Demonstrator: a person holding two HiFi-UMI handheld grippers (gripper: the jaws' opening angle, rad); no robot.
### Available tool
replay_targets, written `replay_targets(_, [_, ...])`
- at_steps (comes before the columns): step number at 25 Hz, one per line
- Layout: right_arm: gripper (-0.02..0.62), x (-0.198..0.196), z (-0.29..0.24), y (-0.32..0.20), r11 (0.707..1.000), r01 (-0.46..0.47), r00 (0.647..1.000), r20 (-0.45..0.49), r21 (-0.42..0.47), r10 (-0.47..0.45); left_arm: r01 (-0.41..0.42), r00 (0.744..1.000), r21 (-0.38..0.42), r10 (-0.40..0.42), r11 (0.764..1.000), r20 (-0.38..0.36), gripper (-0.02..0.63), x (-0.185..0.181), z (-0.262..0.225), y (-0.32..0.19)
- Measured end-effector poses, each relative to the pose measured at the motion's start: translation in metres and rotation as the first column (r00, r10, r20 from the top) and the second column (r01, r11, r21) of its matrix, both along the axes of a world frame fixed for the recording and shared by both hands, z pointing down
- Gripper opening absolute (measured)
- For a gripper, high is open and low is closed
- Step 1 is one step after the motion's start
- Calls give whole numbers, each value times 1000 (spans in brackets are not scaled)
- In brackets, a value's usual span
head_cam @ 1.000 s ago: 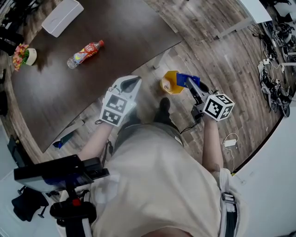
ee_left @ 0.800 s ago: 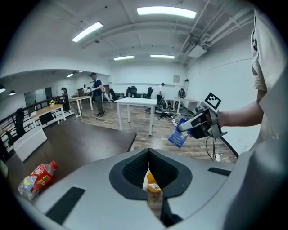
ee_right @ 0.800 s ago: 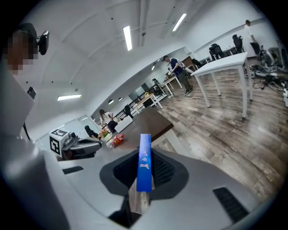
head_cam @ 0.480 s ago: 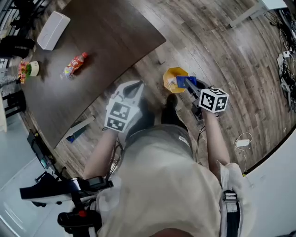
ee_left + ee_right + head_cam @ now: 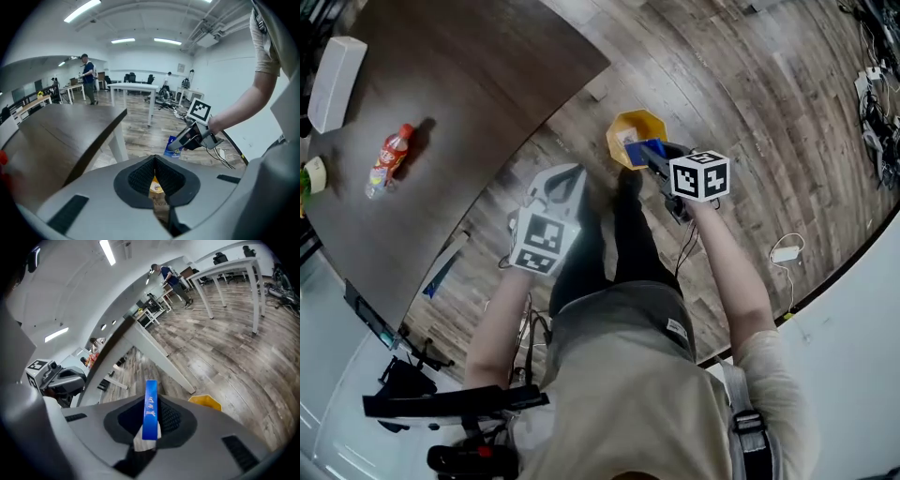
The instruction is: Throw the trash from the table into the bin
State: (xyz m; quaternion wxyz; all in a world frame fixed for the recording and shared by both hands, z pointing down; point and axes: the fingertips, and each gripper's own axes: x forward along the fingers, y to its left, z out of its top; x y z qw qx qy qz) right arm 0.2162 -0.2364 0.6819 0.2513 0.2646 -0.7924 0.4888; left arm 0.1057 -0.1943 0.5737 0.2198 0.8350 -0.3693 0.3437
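As left jaws pinch wrapper (image 5: pixel 158 197), right jaws blue packet (image 5: pixel 151 408), dark table (image 5: pixel 487 84), plank floor (image 5: pixel 750 112)

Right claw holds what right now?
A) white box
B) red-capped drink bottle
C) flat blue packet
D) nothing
C: the right gripper view shows the flat blue packet clamped in the right claw, near the yellow plastic bin. The left claw grips an orange wrapper.

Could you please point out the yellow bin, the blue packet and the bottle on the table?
yellow bin (image 5: pixel 634 121): head view, inner wall.
blue packet (image 5: pixel 151 408): right gripper view, its upright edge.
bottle (image 5: pixel 387 161): head view, its label.
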Motion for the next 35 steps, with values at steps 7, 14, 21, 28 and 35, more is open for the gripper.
replay_targets(7, [52, -1, 97, 5, 999, -18, 998, -53, -42, 16, -52, 998, -65, 50, 997, -23, 14, -1, 87, 21])
replay_targets(14, [52, 2, 166, 9, 984, -142, 990, -16, -111, 142, -46, 998, -112, 43, 993, -37, 13, 4, 161, 39])
replay_targets(21, [52, 28, 238, 20, 964, -178, 982, -91, -196, 163, -82, 996, -155, 76, 984, -46, 14, 26, 201, 52])
replay_targets(28, [52, 15, 282, 29, 951, -207, 976, -111, -230, 186, -186, 982, -159, 190, 970, 9, 14, 7, 239, 27])
replay_targets(35, [52, 24, 330, 41, 968, -119, 978, -193, -219, 77, -203, 977, -198, 212, 959, 26, 14, 13, 273, 32])
